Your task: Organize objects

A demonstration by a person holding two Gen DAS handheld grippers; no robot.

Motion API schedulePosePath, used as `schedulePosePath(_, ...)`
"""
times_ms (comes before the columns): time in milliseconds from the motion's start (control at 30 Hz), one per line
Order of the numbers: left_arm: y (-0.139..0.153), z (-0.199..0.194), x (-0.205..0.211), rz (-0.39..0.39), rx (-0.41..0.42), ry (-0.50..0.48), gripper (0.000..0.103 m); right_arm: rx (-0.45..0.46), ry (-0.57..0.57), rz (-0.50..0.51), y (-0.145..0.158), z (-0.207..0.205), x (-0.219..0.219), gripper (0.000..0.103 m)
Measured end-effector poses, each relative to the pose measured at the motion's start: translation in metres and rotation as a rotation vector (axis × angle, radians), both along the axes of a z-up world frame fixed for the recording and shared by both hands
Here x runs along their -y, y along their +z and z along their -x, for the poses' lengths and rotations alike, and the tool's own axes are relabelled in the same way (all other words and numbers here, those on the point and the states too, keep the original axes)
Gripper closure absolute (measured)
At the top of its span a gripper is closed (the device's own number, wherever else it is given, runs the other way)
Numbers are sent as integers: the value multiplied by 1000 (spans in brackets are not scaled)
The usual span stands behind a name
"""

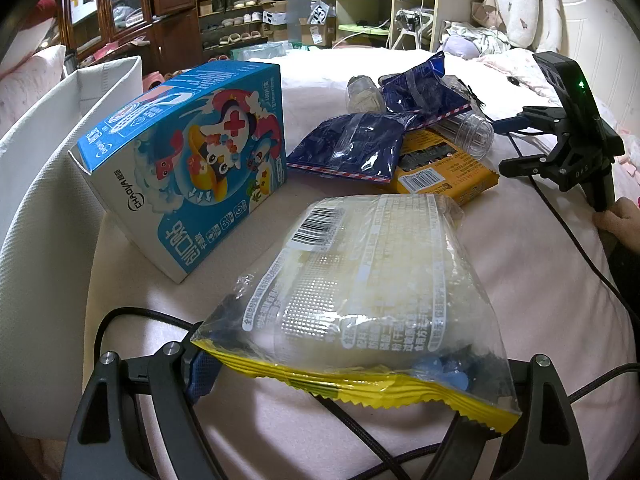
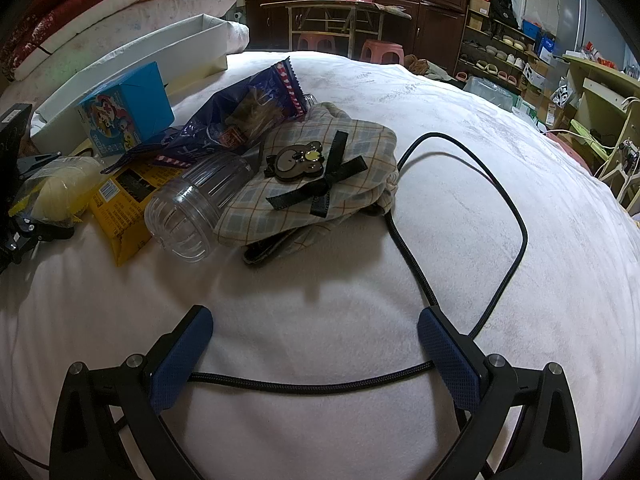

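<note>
L wrist view only: a clear noodle packet with yellow crimped edge [image 1: 360,300] fills the lower centre, lying on the white bed cover [image 1: 540,300], its yellow end between the fingers of the left tool [image 1: 344,376]. Blue pad shows at 7 o'clock, touching the packet's corner; the other finger is hidden behind the plastic, so can't tell if it presses. Jaws stand wide. At 10 o'clock a blue cartoon carton [image 1: 188,156] tilts against a white fabric bin [image 1: 60,152]. At 1 o'clock two dark blue snack bags [image 1: 352,144] lie over a yellow box [image 1: 448,176]. At 3 o'clock the right tool shows side-on w/ a hand [image 1: 620,220] on its handle.

R wrist view only: a plaid cloth w/ bear badge and black bow [image 2: 320,176] at 12 o'clock, touching a clear ribbed plastic jar [image 2: 200,208] on its side at 10 o'clock. Black cable [image 2: 460,208] loops at 2 o'clock and runs across between the fingers. Right tool [image 2: 316,332] is released, jaws wide apart, nothing gripped, pointing down at bare bed cover. Left tool w/ packet sits at 9 o'clock.
</note>
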State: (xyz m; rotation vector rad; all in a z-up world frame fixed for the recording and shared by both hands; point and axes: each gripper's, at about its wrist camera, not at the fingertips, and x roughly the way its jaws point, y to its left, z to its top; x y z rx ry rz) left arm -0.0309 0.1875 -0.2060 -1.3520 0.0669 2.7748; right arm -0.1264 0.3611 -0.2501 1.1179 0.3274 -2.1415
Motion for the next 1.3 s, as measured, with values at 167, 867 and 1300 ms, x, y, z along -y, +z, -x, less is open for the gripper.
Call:
schedulePosePath(167,0,0,0,0,0,0,19,0,0,0,0,0,0,0)
schedulePosePath(867,-1,2,-6,6,1,24,16,1,-1,0,0,-1,1,0)
schedulePosePath(1300,-1,2,-6,5,0,23,16,2,-3,2,0,-1,1,0)
